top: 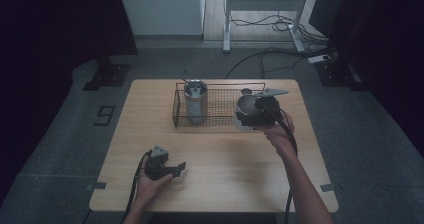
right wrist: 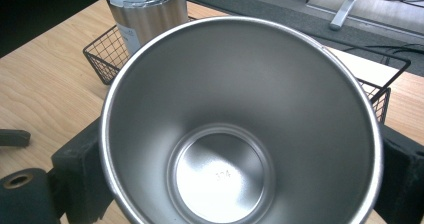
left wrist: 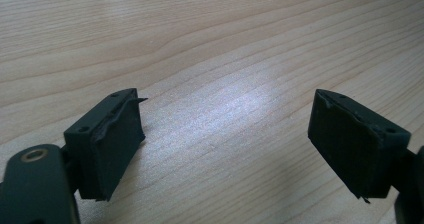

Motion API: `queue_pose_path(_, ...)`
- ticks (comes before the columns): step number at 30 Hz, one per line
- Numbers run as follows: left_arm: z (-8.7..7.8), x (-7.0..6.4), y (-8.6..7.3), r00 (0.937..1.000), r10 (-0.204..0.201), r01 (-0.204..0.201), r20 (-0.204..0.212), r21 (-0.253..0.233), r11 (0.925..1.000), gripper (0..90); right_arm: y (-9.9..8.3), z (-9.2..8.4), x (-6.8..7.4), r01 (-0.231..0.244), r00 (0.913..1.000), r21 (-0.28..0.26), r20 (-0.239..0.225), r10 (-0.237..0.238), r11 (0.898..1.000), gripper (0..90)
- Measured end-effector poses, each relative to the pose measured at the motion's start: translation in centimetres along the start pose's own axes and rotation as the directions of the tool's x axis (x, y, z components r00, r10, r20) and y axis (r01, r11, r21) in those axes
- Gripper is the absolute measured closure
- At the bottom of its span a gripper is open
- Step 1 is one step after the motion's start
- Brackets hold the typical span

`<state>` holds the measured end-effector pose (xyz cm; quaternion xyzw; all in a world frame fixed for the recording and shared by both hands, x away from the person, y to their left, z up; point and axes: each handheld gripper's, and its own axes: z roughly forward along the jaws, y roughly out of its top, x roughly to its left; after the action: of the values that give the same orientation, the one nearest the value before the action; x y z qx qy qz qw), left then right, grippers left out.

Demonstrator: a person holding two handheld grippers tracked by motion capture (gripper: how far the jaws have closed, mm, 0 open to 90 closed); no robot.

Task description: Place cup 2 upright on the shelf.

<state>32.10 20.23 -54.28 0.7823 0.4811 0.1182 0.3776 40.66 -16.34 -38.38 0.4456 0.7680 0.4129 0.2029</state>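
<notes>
My right gripper [top: 253, 112] is shut on a steel cup [right wrist: 240, 134]. One black jaw presses on each side of its wall, and its bare inside faces the camera. I hold the steel cup [top: 247, 108] above the right end of a black wire basket [top: 220, 115]. A lidded steel tumbler [top: 195, 102] stands upright in the basket's left end; the tumbler [right wrist: 145, 9] also shows beyond the cup. My left gripper [top: 178, 169] rests low over the table's near left part. In the left gripper view, the left gripper [left wrist: 225, 144] has its pads [left wrist: 115, 144] apart over bare wood.
The wooden table [top: 215, 179] stands on a grey floor. A white sheet [right wrist: 362, 66] lies at the basket's right end. Behind the table are a white desk frame [top: 260, 6] and loose cables [top: 280, 54]. Dark curtains hang at both sides.
</notes>
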Motion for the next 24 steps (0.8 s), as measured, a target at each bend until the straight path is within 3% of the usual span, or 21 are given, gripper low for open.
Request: queue_pose_path(24,0.0,0.0,-0.1,1.0000,0.000,0.000,0.006,0.006,1.0000,14.3,1.9,2.3,-1.7,0.006,0.9999,0.029,0.011,-0.007,1.000,6.9)
